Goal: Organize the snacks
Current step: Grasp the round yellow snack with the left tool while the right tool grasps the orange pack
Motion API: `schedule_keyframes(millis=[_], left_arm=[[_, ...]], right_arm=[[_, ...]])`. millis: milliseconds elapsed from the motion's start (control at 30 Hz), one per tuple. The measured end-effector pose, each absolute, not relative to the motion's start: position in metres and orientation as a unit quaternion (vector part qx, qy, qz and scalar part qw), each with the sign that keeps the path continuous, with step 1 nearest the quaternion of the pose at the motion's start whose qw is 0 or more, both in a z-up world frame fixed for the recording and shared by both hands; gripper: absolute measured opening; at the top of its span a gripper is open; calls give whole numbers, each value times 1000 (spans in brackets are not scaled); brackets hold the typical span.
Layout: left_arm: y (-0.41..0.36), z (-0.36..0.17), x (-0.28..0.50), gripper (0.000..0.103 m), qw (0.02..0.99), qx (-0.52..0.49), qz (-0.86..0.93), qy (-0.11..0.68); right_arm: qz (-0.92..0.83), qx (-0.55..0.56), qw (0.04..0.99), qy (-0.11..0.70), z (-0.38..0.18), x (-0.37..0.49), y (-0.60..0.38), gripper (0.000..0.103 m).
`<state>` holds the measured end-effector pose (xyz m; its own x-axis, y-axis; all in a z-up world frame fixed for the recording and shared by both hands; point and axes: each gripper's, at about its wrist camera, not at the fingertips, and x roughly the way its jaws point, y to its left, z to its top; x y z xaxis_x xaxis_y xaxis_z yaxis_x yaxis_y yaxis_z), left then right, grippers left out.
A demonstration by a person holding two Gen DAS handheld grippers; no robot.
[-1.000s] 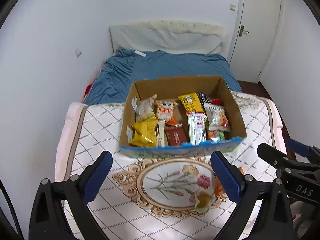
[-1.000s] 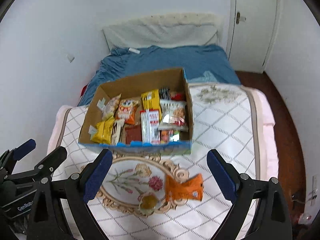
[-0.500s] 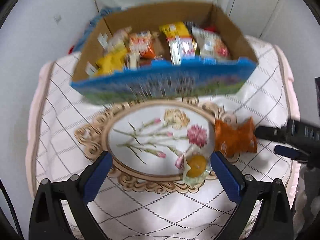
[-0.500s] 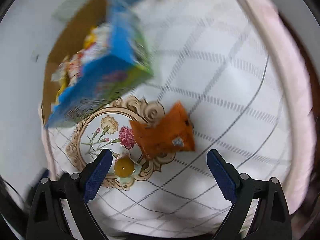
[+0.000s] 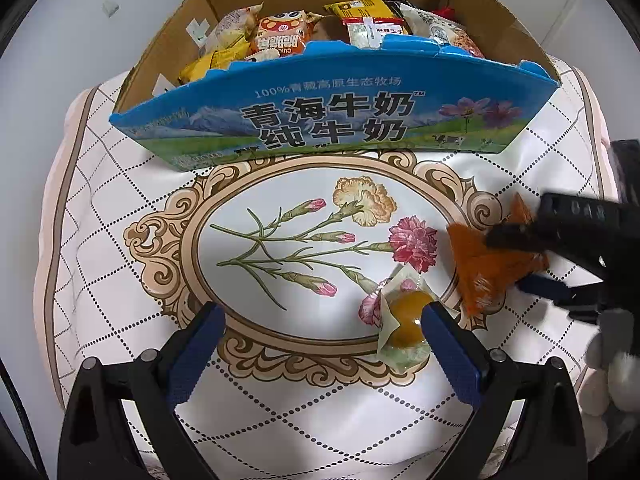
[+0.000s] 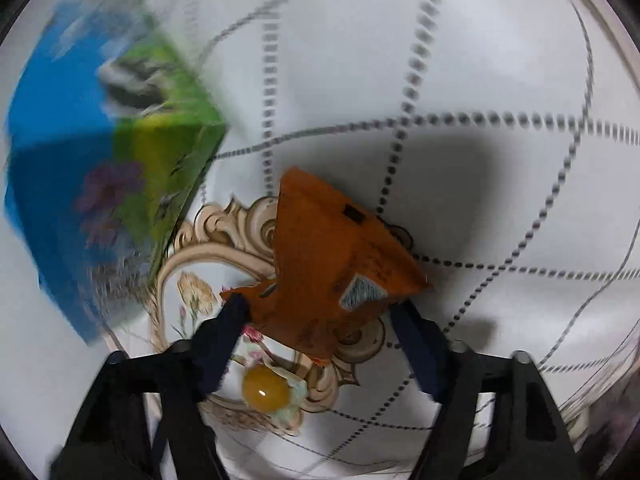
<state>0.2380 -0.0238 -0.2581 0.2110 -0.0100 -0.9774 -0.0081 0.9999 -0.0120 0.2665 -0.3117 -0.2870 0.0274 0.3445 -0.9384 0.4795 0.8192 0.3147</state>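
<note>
Both grippers had descended since the earlier frames, so that the cardboard box, previously seen from well above, now filled the upper part of the left wrist view.

Left wrist view: the left gripper (image 5: 320, 332) pointed steeply down at the floral tablecloth (image 5: 120, 200), its blue fingers (image 5: 196, 344) spread wide with nothing between them. A clear-wrapped yellow snack (image 5: 406, 320) lay on the cloth just beside, and apparently touching, the right-hand finger. The cardboard box (image 5: 328, 120), with a blue printed front wall, stood beyond the oval flower motif and held assorted snack packets (image 5: 280, 40). At the right edge the right gripper (image 5: 524, 264) straddled an orange snack packet (image 5: 488, 268) that lay on the cloth.

Right wrist view: the right gripper (image 6: 320, 312) was closing its jaws, with the orange snack packet (image 6: 332, 264) between them. One finger (image 6: 224, 336) touched the packet's left corner; the other stood just beside its right edge, and contact there could not be told. The yellow snack (image 6: 266, 392) lay on the cloth near the left finger. The box (image 6: 100, 160) appeared blurred at upper left, apart from the packet.
</note>
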Motion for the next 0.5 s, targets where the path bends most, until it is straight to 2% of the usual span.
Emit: schedule_keyframes(millis=[200,333,500], left_arm=[[-26,-258,242,100,774,-23,-20,633],[-33,-259,245,100,769,-26,-37,638],[-44,-274,251,100,742,-44,-67,665]], right_arm=[[-10,130,691,711,-265,261,-307,67],[14,-20,692,721,-256,251,-294,67],[18,-34,687,725,-258,245,-292,69]])
